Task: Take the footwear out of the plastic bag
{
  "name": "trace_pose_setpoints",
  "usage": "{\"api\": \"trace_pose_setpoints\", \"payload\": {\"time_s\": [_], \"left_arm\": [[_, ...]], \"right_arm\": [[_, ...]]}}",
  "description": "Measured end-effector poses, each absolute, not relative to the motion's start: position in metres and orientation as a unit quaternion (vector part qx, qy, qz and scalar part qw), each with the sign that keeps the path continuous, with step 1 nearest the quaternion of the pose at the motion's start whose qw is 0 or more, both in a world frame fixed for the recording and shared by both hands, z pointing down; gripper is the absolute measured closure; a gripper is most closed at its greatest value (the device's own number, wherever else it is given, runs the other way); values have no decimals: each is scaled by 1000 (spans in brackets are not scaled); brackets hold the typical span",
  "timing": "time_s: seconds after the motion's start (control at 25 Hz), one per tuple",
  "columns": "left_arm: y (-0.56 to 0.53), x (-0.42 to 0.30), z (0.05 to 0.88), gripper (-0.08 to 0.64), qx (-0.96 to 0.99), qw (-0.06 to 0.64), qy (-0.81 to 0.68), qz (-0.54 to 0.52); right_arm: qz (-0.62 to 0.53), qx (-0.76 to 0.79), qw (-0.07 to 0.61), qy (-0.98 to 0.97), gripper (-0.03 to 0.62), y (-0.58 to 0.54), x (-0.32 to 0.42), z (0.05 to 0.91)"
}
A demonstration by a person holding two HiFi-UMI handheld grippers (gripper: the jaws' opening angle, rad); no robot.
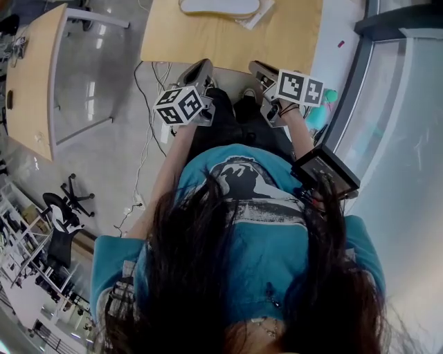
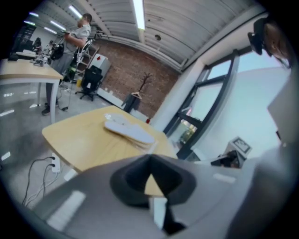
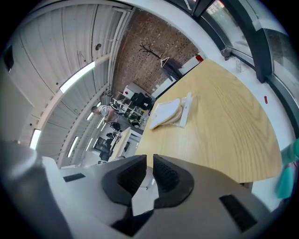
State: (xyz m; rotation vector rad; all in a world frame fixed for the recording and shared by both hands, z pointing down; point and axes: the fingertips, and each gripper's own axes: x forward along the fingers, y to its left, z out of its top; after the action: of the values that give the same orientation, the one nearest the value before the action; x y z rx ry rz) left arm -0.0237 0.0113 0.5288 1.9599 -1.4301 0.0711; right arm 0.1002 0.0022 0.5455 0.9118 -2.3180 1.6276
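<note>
Lying toward the far edge of the table (image 1: 208, 48), the footwear (image 1: 220, 7) is seen as a flat white pair (slippers, by the look of them), one stacked on the other. The bag (image 3: 187, 108) shows as a clear edge beside and under the pair; whether the pair is wholly enclosed cannot be told. The pair is judged light and bendable, and the film thin, slippery and quick to crumple. The free edge of the bag would best be pinned with one gripper while a toe or heel rim is pinched with the other and drawn out flat. Both grippers are kept well apart from the table, near the person's waist. The left gripper (image 2: 150, 161) is closed on nothing. The right gripper (image 3: 149, 161) is likewise closed and empty, its pads all but touching.
</note>
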Motion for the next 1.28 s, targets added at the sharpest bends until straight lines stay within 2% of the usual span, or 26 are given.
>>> {"api": "trace_pose_setpoints", "payload": {"time_s": [0.44, 0.68, 1.04, 1.28], "left_arm": [[39, -46, 509, 559, 780, 343, -522, 43], [69, -50, 494, 560, 819, 302, -483, 63], [160, -123, 487, 558, 838, 283, -461, 73], [206, -134, 491, 559, 848, 292, -439, 63]], "right_arm": [[550, 337, 30, -763, 540, 17, 73, 532], [564, 336, 4, -754, 540, 42, 51, 531], [556, 332, 12, -762, 540, 144, -28, 518], [549, 336, 22, -765, 540, 204, -52, 513]]}}
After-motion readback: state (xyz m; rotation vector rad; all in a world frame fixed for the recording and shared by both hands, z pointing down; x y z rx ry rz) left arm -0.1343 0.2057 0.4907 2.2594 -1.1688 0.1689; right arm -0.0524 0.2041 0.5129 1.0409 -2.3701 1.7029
